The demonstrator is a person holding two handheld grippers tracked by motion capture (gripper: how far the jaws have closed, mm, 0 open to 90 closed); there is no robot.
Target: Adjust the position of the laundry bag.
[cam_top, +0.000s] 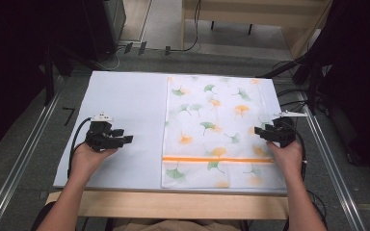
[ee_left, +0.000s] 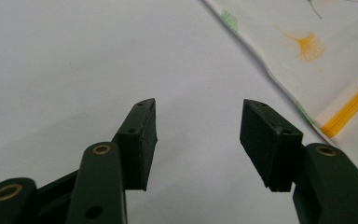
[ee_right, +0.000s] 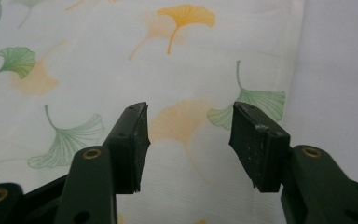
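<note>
A white cloth bag [cam_top: 217, 130] printed with green and orange ginkgo leaves lies flat on the right half of the white board [cam_top: 125, 106]; an orange zipper stripe [cam_top: 217, 158] crosses it near its front end. My left gripper [cam_top: 125, 135] hovers over bare board to the left of the bag, open and pointing toward its edge [ee_left: 279, 60]. Open jaws of the left gripper [ee_left: 198, 135] frame only white surface. My right gripper [cam_top: 260, 131] is over the bag's right edge, open, with the leaf-printed fabric [ee_right: 121, 70] lying under its jaws [ee_right: 189, 140].
The board rests on a wooden table edge [cam_top: 173, 204]. Metal rails [cam_top: 24, 159] run along both sides. Cables [cam_top: 294, 94] and dark equipment stand beyond the far right and far left corners.
</note>
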